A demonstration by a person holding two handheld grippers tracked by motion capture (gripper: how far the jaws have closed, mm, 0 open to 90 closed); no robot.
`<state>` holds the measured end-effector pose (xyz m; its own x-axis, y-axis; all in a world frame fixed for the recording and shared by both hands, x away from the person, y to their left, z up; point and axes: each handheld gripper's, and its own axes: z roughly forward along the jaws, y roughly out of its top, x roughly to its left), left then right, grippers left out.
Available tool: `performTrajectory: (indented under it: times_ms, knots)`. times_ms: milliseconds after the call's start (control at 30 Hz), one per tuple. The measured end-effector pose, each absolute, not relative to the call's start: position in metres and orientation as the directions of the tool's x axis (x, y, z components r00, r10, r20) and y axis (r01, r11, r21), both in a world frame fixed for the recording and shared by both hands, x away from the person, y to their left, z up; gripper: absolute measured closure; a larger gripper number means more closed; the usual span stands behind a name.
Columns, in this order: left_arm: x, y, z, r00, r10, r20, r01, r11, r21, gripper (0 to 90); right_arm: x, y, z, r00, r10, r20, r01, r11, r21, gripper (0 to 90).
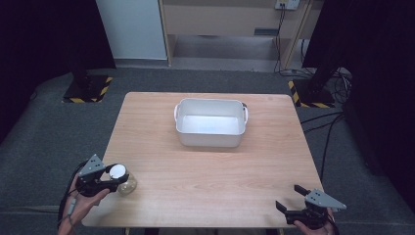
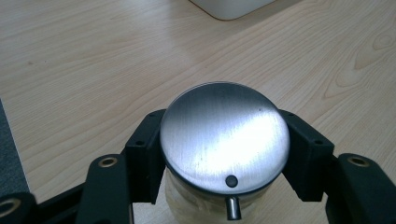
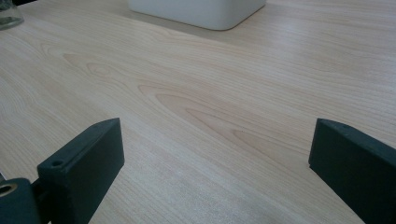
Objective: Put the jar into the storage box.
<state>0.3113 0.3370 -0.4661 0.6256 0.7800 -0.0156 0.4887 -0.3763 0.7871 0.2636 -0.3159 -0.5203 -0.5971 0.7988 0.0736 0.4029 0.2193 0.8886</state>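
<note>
At the near left corner of the table [image 1: 205,171] we have the left gripper [image 1: 117,182] closed on the jar [image 1: 126,184], its black jaws pressed against either side just under the round metal lid [image 2: 224,137]; the jar stands upright on the wood, glass body pale below the lid; nothing shows it lifted yet, as far as we can tell. Near the right corner our right gripper [image 1: 288,197] hangs with its jaws spread wide and nothing between them; bare wood lies ahead of it. Far across the middle sits the white tub [image 1: 210,139], apparently empty, well apart from the jar. We judge the grasp made and the rest undone; lifting the jar, carrying it, presumably to the tub, remains.
</note>
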Motion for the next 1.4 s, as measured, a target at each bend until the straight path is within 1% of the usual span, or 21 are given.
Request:
performTrajectory:
  times_ms: [533, 1400]
  knots:
    - [0.326, 0.310, -0.452, 0.678, 0.735, -0.005, 0.454, -0.413, 0.789, 38.0, 0.264, -0.316, -0.520, -0.598, 0.798, 0.074, 0.403, 0.219, 0.889, 3.5]
    - [0.368, 0.235, -0.424, 0.785, 0.619, 0.016, 0.369, -0.489, 0.790, 38.0, 0.263, -0.317, -0.520, -0.599, 0.797, 0.080, 0.404, 0.214, 0.889, 3.1]
